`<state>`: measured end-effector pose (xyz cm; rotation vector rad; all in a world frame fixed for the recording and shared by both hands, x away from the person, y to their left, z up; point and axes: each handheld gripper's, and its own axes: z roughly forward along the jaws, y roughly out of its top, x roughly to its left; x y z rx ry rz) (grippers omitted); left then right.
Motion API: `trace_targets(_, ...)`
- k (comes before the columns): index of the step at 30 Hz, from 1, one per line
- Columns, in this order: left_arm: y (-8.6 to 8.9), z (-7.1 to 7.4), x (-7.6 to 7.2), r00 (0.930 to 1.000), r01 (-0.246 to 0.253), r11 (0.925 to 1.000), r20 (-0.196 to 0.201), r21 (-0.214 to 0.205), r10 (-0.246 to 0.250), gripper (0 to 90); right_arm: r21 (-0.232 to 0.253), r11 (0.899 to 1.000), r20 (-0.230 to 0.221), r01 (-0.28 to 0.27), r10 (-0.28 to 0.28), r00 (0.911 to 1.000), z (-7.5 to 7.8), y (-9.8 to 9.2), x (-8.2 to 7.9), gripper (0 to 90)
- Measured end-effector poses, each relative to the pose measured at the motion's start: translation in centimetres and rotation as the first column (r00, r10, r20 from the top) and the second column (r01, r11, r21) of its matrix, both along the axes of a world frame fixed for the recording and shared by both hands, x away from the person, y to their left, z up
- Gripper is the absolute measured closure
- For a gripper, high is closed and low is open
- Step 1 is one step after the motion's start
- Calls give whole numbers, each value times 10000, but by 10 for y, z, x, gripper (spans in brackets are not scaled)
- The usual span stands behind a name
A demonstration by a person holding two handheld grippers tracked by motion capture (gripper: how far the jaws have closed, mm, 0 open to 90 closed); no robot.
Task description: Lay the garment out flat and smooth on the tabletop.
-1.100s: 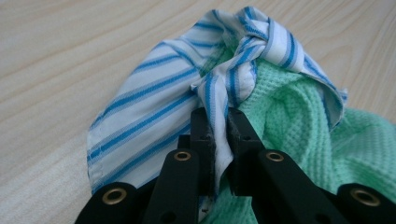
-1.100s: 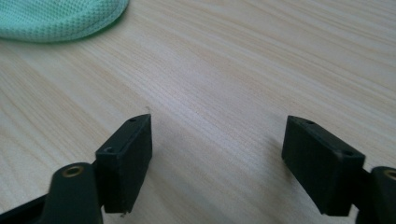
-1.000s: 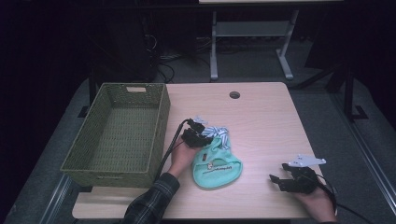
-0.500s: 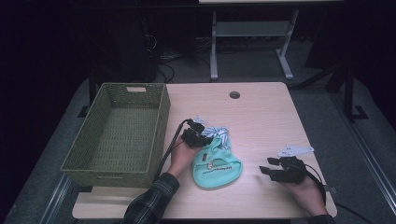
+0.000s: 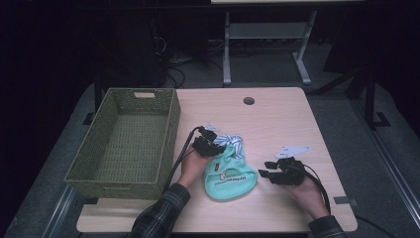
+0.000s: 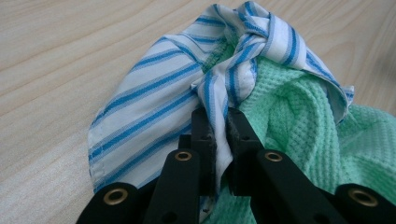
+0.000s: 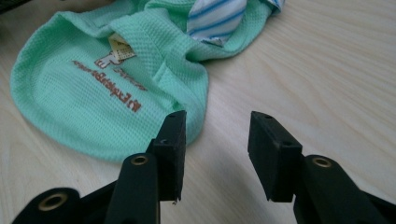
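Left tool (image 6: 219,135) pinches striped collar (image 6: 224,84); high view shows basket (image 5: 124,139).

Dim, dark-edged high view; both gripper views bright, soft-shadowed, slightly blurred near.

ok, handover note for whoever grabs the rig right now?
Left gripper: jaws shut on the striped cloth, at the top of the green garment.
Right gripper: jaws open, holding nothing, just right of the garment's edge.
Basket: left of the clothes, nothing seen inside.
Done: striped cloth pinched.
Left: probably grip the garment with the right, then move the clothes, likely into the basket.
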<state>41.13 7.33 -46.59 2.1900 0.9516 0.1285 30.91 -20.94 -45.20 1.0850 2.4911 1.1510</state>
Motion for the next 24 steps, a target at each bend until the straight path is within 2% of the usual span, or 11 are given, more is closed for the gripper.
trace_targets(3, 0, 0, 0, 10000, -37, 10000, -5, -52, 37, 828, 17, 10000, -13, -92, 92, 10000, 0, 7, 5, 589)
trace_targets(5, 0, 0, 0, 10000, -51, 10000, -21, -83, 51, 828, 124, 9997, -188, -211, 213, 9996, -4, 12, 8, 592)
trace_targets(14, -1, 0, 0, 10000, -58, 10000, -2, -67, 58, 828, 153, 9988, -364, -462, 467, 9982, -8, 23, 10, 614)
trace_targets(17, -1, 0, 0, 10000, -51, 10000, -11, -67, 51, 828, -58, 9985, -436, -544, 541, 9976, -11, 27, 11, 680)
trace_targets(22, 0, 0, 0, 10000, -44, 10000, -16, -73, 43, 827, -321, 9980, -448, -550, 536, 9976, -13, 29, 12, 857)
trace_targets(24, 0, 0, 0, 10000, -60, 9999, -43, -81, 60, 828, -354, 9978, -427, -561, 546, 9976, -12, 27, 11, 876)
